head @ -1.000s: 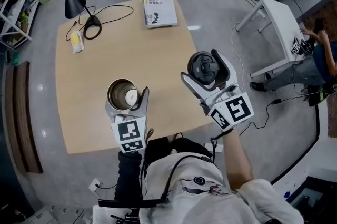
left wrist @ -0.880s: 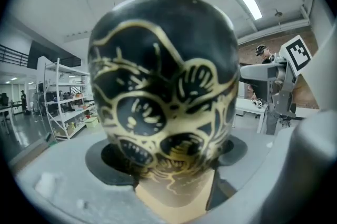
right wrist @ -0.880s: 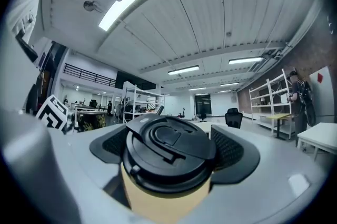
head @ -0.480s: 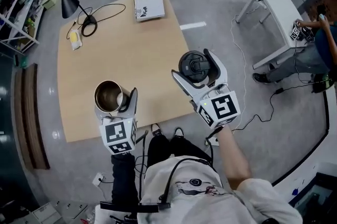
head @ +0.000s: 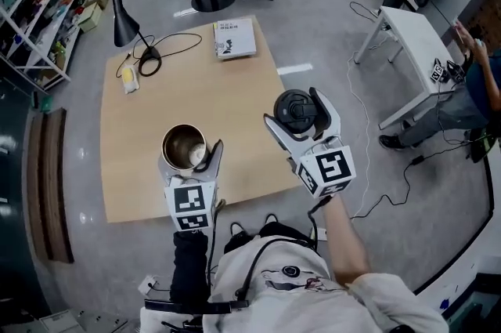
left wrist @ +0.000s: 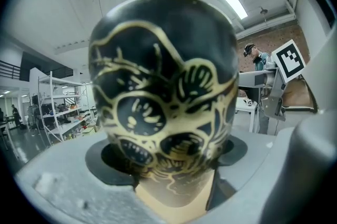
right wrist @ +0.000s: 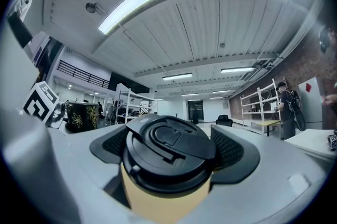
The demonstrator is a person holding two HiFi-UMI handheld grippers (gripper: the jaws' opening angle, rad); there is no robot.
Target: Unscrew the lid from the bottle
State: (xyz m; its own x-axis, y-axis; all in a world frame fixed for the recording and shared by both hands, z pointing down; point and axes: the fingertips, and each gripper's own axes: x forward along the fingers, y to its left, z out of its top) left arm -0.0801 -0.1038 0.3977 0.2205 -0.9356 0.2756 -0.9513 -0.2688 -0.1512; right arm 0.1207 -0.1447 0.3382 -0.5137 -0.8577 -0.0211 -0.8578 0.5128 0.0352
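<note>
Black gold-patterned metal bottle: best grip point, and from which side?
Grip the black gold-patterned metal bottle round its body, below the open mouth, jaws side-on across the width: the wall there is round and even. The left gripper holds it so, mouth up.

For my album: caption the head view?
Unscrewed: left gripper holds the open bottle, right gripper its black lid.

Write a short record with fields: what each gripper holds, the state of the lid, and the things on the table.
left gripper: jaws shut on the bottle, black with gold pattern, mouth open
right gripper: jaws shut on the lid, black
lid state: off the bottle, held apart from it
table: desk lamp, book
</note>
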